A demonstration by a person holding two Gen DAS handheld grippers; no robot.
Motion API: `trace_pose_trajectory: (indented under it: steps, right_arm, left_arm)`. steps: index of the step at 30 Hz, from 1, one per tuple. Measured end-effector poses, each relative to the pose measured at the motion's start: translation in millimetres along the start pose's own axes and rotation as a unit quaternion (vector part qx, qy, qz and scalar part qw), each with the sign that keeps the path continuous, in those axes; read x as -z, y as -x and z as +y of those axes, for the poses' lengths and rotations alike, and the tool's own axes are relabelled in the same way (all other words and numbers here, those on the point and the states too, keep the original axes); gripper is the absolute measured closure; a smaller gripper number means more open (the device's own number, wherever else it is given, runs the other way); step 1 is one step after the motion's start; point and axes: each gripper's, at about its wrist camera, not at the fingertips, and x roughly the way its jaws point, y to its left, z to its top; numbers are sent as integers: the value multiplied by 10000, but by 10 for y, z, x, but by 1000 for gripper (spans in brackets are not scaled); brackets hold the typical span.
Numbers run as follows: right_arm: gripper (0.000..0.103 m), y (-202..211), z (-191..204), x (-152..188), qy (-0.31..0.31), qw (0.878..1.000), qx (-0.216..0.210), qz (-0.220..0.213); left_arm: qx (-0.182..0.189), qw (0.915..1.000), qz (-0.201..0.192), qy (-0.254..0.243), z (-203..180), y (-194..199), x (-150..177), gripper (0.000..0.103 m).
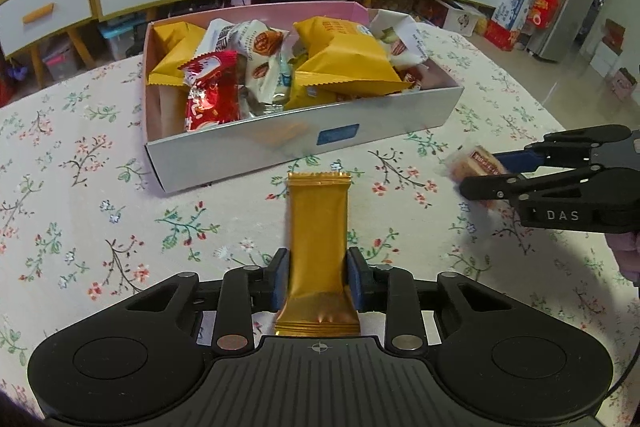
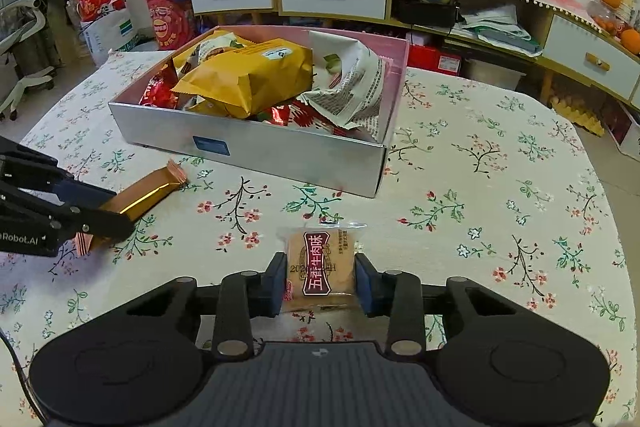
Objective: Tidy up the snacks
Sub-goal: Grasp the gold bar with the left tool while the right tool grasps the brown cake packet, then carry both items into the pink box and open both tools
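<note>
1. The left gripper (image 1: 318, 281) squeezes a long gold foil snack bar (image 1: 318, 227) between its blue pads.
2. The right gripper (image 2: 321, 281) squeezes a small clear-wrapped brown cake (image 2: 320, 269) (red label on top).
3. Both snacks sit low over the flowery tablecloth (image 2: 500, 227), near the full grey cardboard snack box (image 1: 304, 141).

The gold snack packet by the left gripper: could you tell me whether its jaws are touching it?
Touching. The left wrist view shows the left gripper with both blue pads pressed against the sides of the gold snack packet, pinching it inward.
</note>
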Motion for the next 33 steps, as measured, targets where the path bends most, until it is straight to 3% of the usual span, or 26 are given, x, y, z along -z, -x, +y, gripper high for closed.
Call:
trace_pose_trajectory:
  steps: [11, 20, 28, 33]
  right_arm:
    - [96, 66, 29, -45, -37, 10000, -23, 28]
    - [96, 266, 54, -336, -432, 9979, -112, -470]
    - [96, 272, 70, -671, -941, 9908, -206, -945]
    - [96, 160, 111, -791, -1176, 9880, -127, -989]
  left_arm:
    - [95, 9996, -143, 204, 35, 191, -19, 76]
    - [45, 9937, -865, 717, 140, 552, -287, 76]
    - [-39, 9856, -1263, 1121, 244, 464, -562, 76]
    - [-119, 9843, -1172, 1311, 375, 292, -667, 76]
